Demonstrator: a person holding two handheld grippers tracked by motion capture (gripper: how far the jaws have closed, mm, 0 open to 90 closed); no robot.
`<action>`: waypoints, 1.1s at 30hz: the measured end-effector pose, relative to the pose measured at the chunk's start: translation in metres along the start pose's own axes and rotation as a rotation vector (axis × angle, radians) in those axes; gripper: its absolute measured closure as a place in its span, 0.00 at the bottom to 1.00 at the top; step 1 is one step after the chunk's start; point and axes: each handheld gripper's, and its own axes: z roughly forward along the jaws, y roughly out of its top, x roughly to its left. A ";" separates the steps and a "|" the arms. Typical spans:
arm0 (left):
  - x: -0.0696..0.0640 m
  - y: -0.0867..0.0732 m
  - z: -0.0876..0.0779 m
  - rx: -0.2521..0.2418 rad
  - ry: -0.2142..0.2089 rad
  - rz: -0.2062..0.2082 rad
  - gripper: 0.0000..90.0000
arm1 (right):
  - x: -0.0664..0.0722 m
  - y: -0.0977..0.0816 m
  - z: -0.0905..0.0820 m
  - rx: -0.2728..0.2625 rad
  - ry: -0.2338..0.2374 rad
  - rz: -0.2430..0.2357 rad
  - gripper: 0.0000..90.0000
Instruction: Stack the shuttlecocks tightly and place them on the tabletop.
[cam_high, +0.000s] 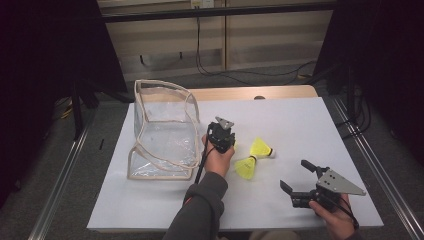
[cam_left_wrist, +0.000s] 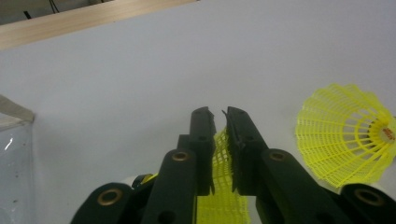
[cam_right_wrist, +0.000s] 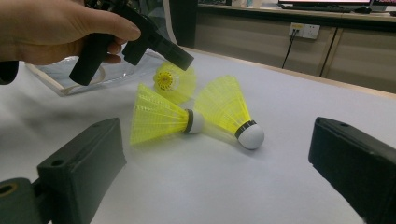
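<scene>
1. Work in hand, as I judge it: loading the yellow shuttlecocks into the clear bag (cam_high: 162, 130), which stands open at the left of the white surface (cam_high: 300, 120). The high view shows nothing yellow inside the bag, so the loading appears barely begun.
2. The left gripper (cam_high: 221, 136) sits just right of the bag, its jaws drawn together on the mesh skirt of the gripped shuttlecock (cam_left_wrist: 223, 179). The left gripper view shows yellow lattice pinched between the two black jaws, low over the surface.
3. The right gripper (cam_high: 296, 179) rests near the front right of the surface with its jaws wide apart and nothing between them, well apart from the shuttlecocks.
4. Left to do: carry the gripped shuttlecock over into the bag, then deal with the two others, the near shuttlecock (cam_right_wrist: 161, 117) and the far shuttlecock (cam_right_wrist: 231, 109), which lie on their sides, touching, at the middle of the surface.
5. View differences: from above, the left hand (cam_high: 218, 161) covers the grip, and only a trace of yellow shows beside it. The left gripper view settles the hold on the skirt. The right gripper view gives a low side aspect, showing three shuttlecocks in all, the gripped one behind the resting pair.
6. The bag's open mouth and its distance from the grip are readable from the high view.
</scene>
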 end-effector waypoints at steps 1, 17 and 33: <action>0.000 0.000 0.000 0.000 0.000 0.000 0.93 | 0.000 0.000 0.000 0.000 0.000 0.000 0.03; 0.005 0.011 -0.008 -0.030 -0.006 -0.057 1.00 | 0.000 0.000 0.000 -0.001 0.000 0.003 0.03; -0.003 0.014 0.017 -0.029 -0.041 -0.057 0.96 | -0.002 -0.001 -0.001 0.001 0.001 0.007 0.03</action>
